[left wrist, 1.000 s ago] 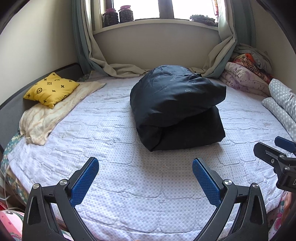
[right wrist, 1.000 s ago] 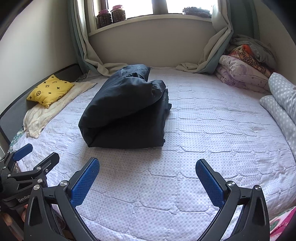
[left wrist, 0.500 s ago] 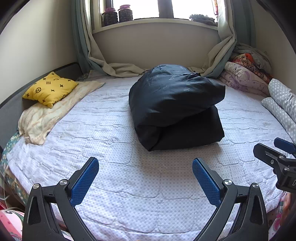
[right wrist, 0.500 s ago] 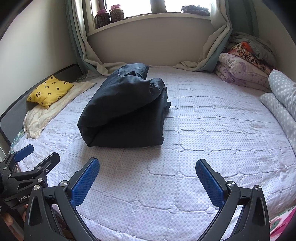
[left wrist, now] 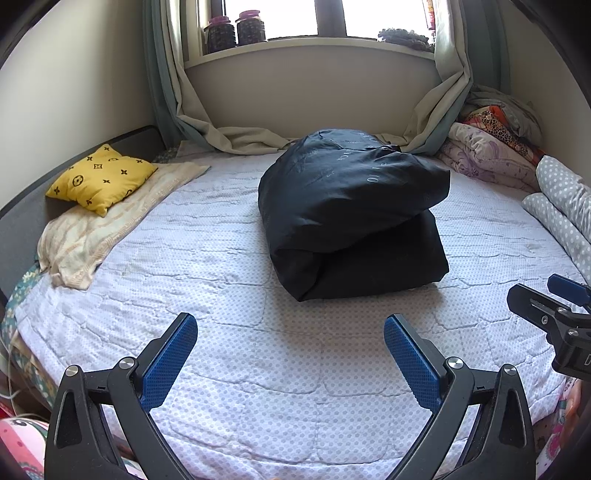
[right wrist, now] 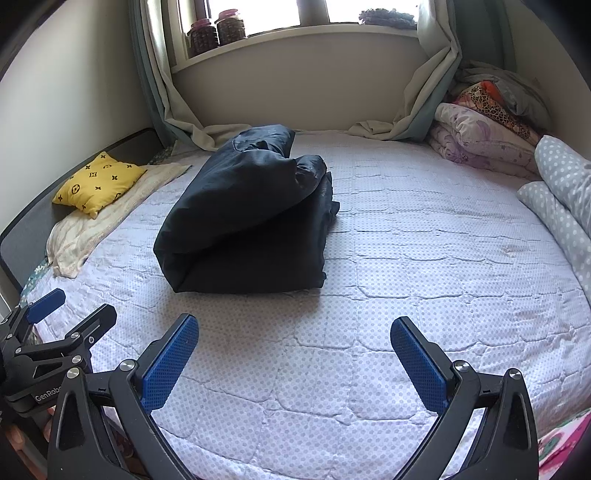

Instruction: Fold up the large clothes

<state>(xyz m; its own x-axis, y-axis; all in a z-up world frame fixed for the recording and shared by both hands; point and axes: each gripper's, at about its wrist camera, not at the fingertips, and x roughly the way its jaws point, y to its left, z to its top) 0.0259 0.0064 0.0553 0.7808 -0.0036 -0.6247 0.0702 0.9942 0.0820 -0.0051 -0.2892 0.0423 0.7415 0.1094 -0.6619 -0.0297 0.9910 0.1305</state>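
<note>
A large dark navy puffy garment (left wrist: 351, 214) lies folded in a thick bundle on the middle of the bed; it also shows in the right wrist view (right wrist: 247, 218). My left gripper (left wrist: 290, 362) is open and empty, held above the bed's near edge, well short of the bundle. My right gripper (right wrist: 293, 363) is open and empty, also near the front edge, with the bundle ahead to its left. Each gripper shows in the other's view: the right gripper (left wrist: 546, 314) at the right edge, the left gripper (right wrist: 62, 332) at the left edge.
A white quilted bed cover (left wrist: 221, 266) spans the bed. A yellow cushion (left wrist: 101, 177) sits on a cream blanket (left wrist: 103, 229) at the left. Folded quilts (left wrist: 491, 155) and a dotted duvet (left wrist: 565, 210) line the right side. Curtains (left wrist: 236, 136) and a windowsill with jars (left wrist: 236, 31) stand behind.
Both views drift slightly; the folded bundle stays put and both grippers stay open and empty.
</note>
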